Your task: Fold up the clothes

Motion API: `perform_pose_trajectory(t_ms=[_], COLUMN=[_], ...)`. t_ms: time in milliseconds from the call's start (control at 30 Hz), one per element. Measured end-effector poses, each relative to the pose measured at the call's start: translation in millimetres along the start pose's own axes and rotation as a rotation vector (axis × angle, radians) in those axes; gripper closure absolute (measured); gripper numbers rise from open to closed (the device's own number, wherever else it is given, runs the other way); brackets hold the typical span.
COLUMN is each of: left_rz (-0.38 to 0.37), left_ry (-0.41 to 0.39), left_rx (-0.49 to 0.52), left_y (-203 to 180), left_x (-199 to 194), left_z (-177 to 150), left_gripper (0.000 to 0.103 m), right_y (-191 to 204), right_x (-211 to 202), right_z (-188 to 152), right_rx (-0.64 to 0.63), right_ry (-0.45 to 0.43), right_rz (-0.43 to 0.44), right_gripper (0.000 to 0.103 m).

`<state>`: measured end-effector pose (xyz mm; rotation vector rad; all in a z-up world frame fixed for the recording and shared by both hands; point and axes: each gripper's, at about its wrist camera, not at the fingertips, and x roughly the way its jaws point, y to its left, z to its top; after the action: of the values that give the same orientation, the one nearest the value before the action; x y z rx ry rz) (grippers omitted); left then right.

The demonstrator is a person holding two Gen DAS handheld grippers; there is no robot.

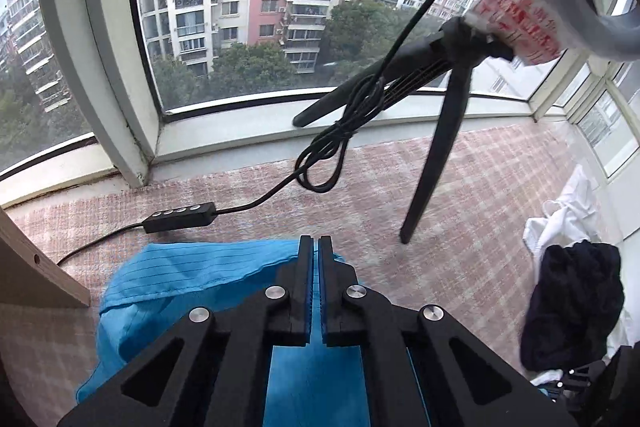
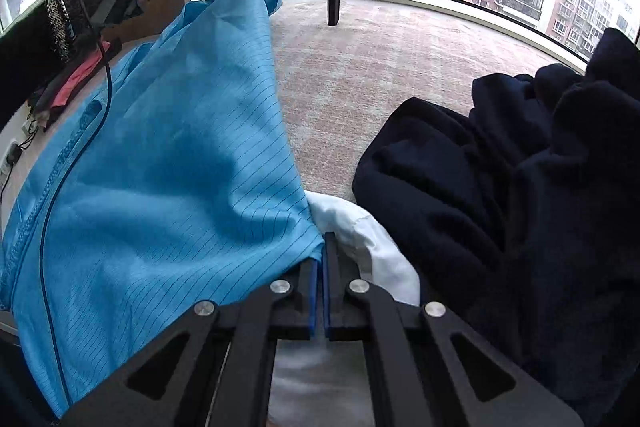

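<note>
Blue pinstriped fabric garment point(image 1: 188, 275), left wrist view: it lies bunched under and behind the left gripper point(image 1: 315, 247), whose jaws are pressed together; the black frame hides the cloth at the pads, so the pinch itself is hard to confirm here. A black tripod point(image 1: 436, 115) stands on the pink checked carpet point(image 1: 460, 187).

Right wrist view: the garment is stretched between both tools. The right gripper point(image 2: 322, 251) is closed on its lower corner; the left gripper, at upper left, pinches the upper corner. A dark navy garment point(image 2: 500, 167) lies just beside, cut off at right.
</note>
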<state>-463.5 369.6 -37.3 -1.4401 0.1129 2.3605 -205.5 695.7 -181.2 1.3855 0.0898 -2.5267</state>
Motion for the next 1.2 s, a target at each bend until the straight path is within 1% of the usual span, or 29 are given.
perform_pose_trajectory(t_ms=[67, 100, 167, 200, 267, 333, 367, 400, 433, 533, 600, 667, 700, 733, 767, 800, 867, 933, 967, 1000, 1100, 1133, 1167, 1200], left_rz=[0.006, 0.002, 0.002, -0.007, -0.036, -0.048, -0.051, -0.061, -0.076, -0.075, -0.070, -0.060, -0.060, -0.051, -0.028, -0.011, 0.005, 0.018, 0.007, -0.012, -0.069, -0.082, -0.090, -0.098], left_ry=[0.032, 0.025, -0.005, -0.008, -0.016, -0.034, -0.041, -0.045, -0.047, -0.033, -0.016, -0.008, -0.007, -0.004, -0.003, -0.001, 0.007, 0.021, 0.031, 0.039, 0.067, 0.079, 0.089, 0.099], left_rx=[-0.001, 0.007, 0.029, 0.041, 0.077, 0.123, 0.142, 0.162, 0.182, 0.231, 0.246, 0.234, 0.213, 0.194, 0.180, 0.166, 0.135, 0.095, 0.066, 0.039, -0.036, -0.052, -0.059, -0.062], left_y=[1.3, 1.0, -0.8, -2.5, -8.1, -18.2, -24.5, -30.5, -36.3, -53.7, -64.2, -65.1, -60.6, -55.2, -50.8, -47.9, -43.2, -38.9, -38.0, -37.7, -38.3, -40.7, -44.7, -49.1], left_x=[4.3, -1.2, -25.0, -38.8, -69.5, -103.8, -121.0, -138.4, -156.1, -199.4, -229.1, -256.2, -270.3, -282.9, -295.3, -305.6, -322.8, -336.7, -338.1, -338.1, -327.6, -321.6, -316.3, -311.3], left_z=[-5.7, -8.8, -15.5, -20.8, -35.7, -57.6, -70.2, -85.0, -101.5, -156.7, -195.6, -232.6, -250.9, -270.1, -290.4, -312.5, -358.2, -403.7, -425.6, -447.0, -502.2, -515.8, -527.1, -536.9], left_gripper=[0.103, 0.103, 0.101, 0.099, 0.099, 0.095, 0.090, 0.088, 0.088, 0.087, 0.086, 0.086, 0.084, 0.082, 0.079, 0.079, 0.078, 0.077, 0.077, 0.077, 0.077, 0.077, 0.077, 0.077], right_y=[-0.2, -0.7, -1.9, -2.7, -2.5, -4.3, -5.6, -7.2, -8.6, -7.7, -5.4, -4.2, -3.6, -3.1, -1.6, 2.0, 12.3, 28.7, 38.5, 51.5, 93.4, 108.3, 124.2, 139.1], right_x=[3.8, 3.9, 4.4, 5.2, 5.8, 5.0, 4.7, 4.8, 4.9, 6.3, 5.9, 1.3, -6.1, -13.6, -23.5, -38.4, -71.9, -106.9, -123.9, -136.4, -156.0, -157.6, -149.8, -138.7], right_z=[0.4, 0.2, 0.0, 0.4, 1.3, 0.6, 0.4, 0.6, 0.8, 2.0, 2.6, 2.5, 1.1, -0.2, -2.5, -7.2, -21.5, -40.9, -51.0, -62.2, -98.5, -110.2, -120.5, -129.2], right_rx=[0.005, 0.006, 0.010, 0.016, 0.012, 0.024, 0.033, 0.039, 0.045, 0.033, 0.024, 0.030, 0.037, 0.044, 0.048, 0.051, 0.057, 0.049, 0.045, 0.049, 0.089, 0.101, 0.108, 0.108], right_ry=[0.015, 0.018, 0.024, 0.027, 0.031, 0.035, 0.037, 0.039, 0.041, 0.044, 0.052, 0.066, 0.065, 0.063, 0.055, 0.040, 0.008, -0.026, -0.041, -0.044, -0.014, 0.004, 0.038, 0.067], right_rz=[-0.003, -0.001, 0.005, 0.008, 0.008, 0.019, 0.028, 0.037, 0.045, 0.043, 0.032, 0.023, 0.013, 0.003, -0.013, -0.044, -0.117, -0.140, -0.142, -0.100, 0.160, 0.241, 0.301, 0.328], right_gripper=[0.102, 0.102, 0.102, 0.102, 0.102, 0.102, 0.102, 0.102, 0.102, 0.102, 0.102, 0.101, 0.098, 0.094, 0.090, 0.086, 0.086, 0.086, 0.086, 0.086, 0.086, 0.087, 0.087, 0.087])
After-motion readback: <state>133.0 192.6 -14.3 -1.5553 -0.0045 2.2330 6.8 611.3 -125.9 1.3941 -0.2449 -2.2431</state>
